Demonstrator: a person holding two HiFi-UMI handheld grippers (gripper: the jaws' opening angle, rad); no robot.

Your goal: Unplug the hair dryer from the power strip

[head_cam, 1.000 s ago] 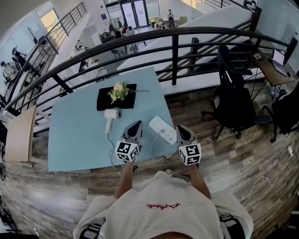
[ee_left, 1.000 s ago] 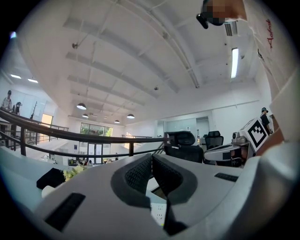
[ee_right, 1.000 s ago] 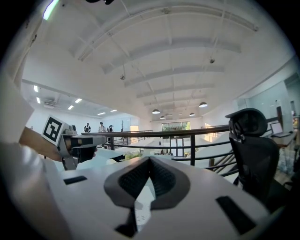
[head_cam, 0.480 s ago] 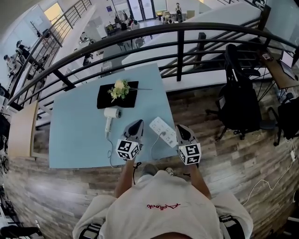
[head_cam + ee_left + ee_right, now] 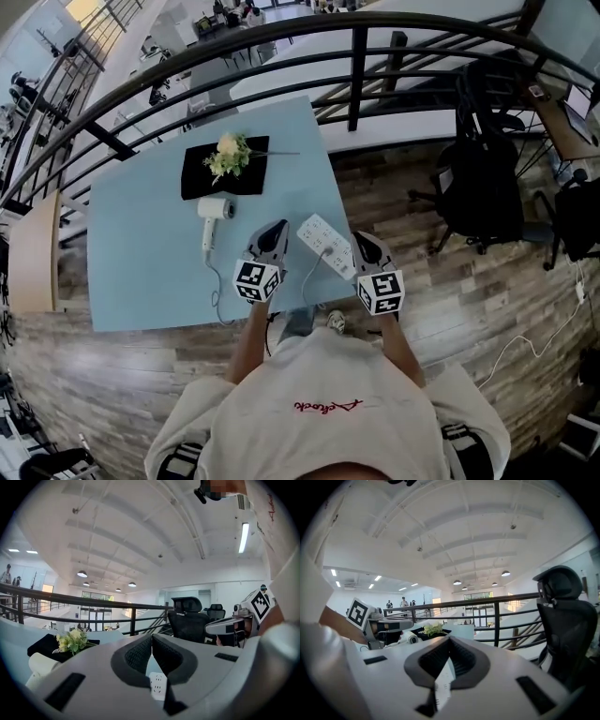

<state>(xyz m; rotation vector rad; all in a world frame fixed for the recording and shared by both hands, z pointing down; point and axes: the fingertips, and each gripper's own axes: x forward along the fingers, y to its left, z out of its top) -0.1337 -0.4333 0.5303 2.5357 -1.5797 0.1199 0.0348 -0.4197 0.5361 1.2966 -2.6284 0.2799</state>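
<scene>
The white hair dryer (image 5: 214,214) lies on the light blue table (image 5: 141,253), nozzle toward the black mat. Its cable (image 5: 306,281) loops along the near edge to the white power strip (image 5: 326,246) near the table's right corner. My left gripper (image 5: 276,229) hovers shut and empty just left of the strip; through its jaws I glimpse the strip (image 5: 158,685) below. My right gripper (image 5: 362,239) is shut and empty at the strip's right end, the strip (image 5: 443,686) showing under its tips. The dryer (image 5: 40,666) sits left of my left gripper (image 5: 151,637).
A black mat with a flower bunch (image 5: 228,155) lies at the table's far side. A dark railing (image 5: 356,66) runs behind the table. A black office chair (image 5: 483,197) stands on the wooden floor to the right.
Both grippers have sunk and moved forward over the table's near edge, closer to the power strip. Their jaws stay shut.
</scene>
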